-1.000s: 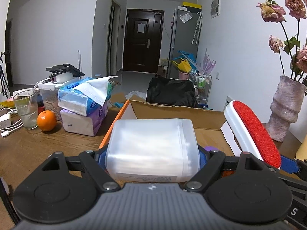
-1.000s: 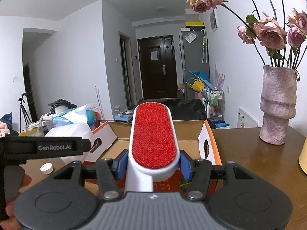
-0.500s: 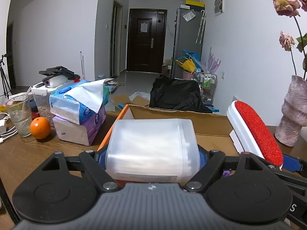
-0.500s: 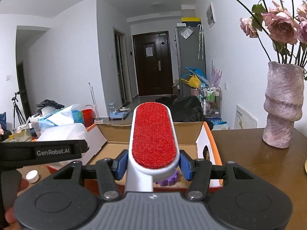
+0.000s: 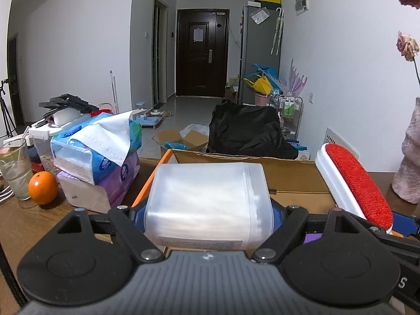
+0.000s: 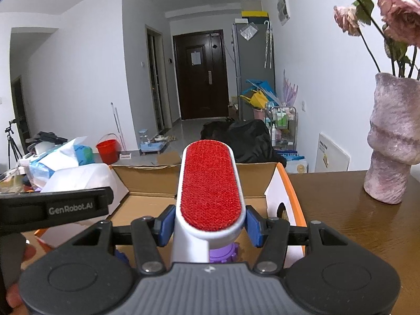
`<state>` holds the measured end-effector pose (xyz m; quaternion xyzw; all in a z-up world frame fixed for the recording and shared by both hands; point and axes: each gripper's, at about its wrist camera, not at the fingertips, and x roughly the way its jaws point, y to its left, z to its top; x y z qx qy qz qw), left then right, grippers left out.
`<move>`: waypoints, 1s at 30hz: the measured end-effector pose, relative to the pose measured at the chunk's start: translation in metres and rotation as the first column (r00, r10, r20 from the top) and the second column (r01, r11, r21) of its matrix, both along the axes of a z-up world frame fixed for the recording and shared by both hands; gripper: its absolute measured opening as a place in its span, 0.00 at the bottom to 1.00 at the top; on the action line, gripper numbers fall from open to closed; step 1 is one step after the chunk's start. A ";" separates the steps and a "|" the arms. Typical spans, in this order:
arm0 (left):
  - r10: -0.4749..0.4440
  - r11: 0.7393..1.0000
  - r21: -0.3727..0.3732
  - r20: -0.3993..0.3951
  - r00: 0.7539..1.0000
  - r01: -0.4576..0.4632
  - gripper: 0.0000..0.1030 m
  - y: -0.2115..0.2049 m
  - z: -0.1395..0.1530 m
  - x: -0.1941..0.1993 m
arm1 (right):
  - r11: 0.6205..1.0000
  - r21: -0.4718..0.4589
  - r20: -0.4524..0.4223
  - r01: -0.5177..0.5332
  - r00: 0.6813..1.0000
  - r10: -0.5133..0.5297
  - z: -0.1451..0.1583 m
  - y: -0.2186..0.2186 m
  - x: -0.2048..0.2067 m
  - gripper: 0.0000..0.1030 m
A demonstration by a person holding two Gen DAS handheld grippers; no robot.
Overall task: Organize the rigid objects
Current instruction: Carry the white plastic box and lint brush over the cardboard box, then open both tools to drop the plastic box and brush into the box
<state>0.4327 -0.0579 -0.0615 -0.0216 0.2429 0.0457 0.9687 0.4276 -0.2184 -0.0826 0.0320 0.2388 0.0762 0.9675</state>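
My left gripper (image 5: 207, 216) is shut on a translucent white plastic box (image 5: 207, 202), held lying flat over the near left part of an open cardboard box (image 5: 294, 168). My right gripper (image 6: 210, 225) is shut on a white lint brush with a red pad (image 6: 210, 186), held tilted up above the same cardboard box (image 6: 147, 181). The brush (image 5: 354, 181) also shows at the right of the left wrist view. A purple toothed object (image 6: 224, 254) lies inside the box under the brush.
Tissue packs (image 5: 97, 155), an orange (image 5: 43, 187) and a glass (image 5: 15, 170) stand left of the box on the wooden table (image 6: 354, 223). A pinkish vase (image 6: 393, 141) with dried roses stands at the right. A black bag (image 5: 246, 131) lies behind the box.
Both grippers have moved forward over the cardboard box with their objects still gripped. The box and the things on the table look nearer and lower in both views.
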 end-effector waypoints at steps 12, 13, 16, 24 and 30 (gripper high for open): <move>0.017 1.000 0.019 -0.026 1.000 -0.017 0.81 0.008 -0.008 0.026 | 0.999 0.037 -0.123 0.039 0.992 -0.034 -0.002 0.000 0.042 0.53; 0.018 1.000 0.020 -0.027 0.999 -0.017 0.81 0.008 -0.008 0.027 | 0.998 0.041 -0.135 0.041 0.990 -0.035 -0.003 0.000 0.044 0.53; 0.021 1.000 0.021 -0.030 0.999 -0.020 0.81 0.010 -0.008 0.029 | 0.998 0.051 -0.158 0.044 0.987 -0.036 -0.004 0.002 0.050 0.53; 0.002 0.999 0.039 -0.046 0.999 0.000 0.96 0.008 -0.003 0.027 | 0.998 0.045 -0.171 0.047 0.984 -0.038 -0.004 0.001 0.053 0.54; 0.026 0.999 0.037 -0.035 0.999 -0.024 1.00 0.016 0.004 0.022 | 0.997 0.024 -0.149 0.070 0.987 -0.066 0.005 -0.002 0.047 0.81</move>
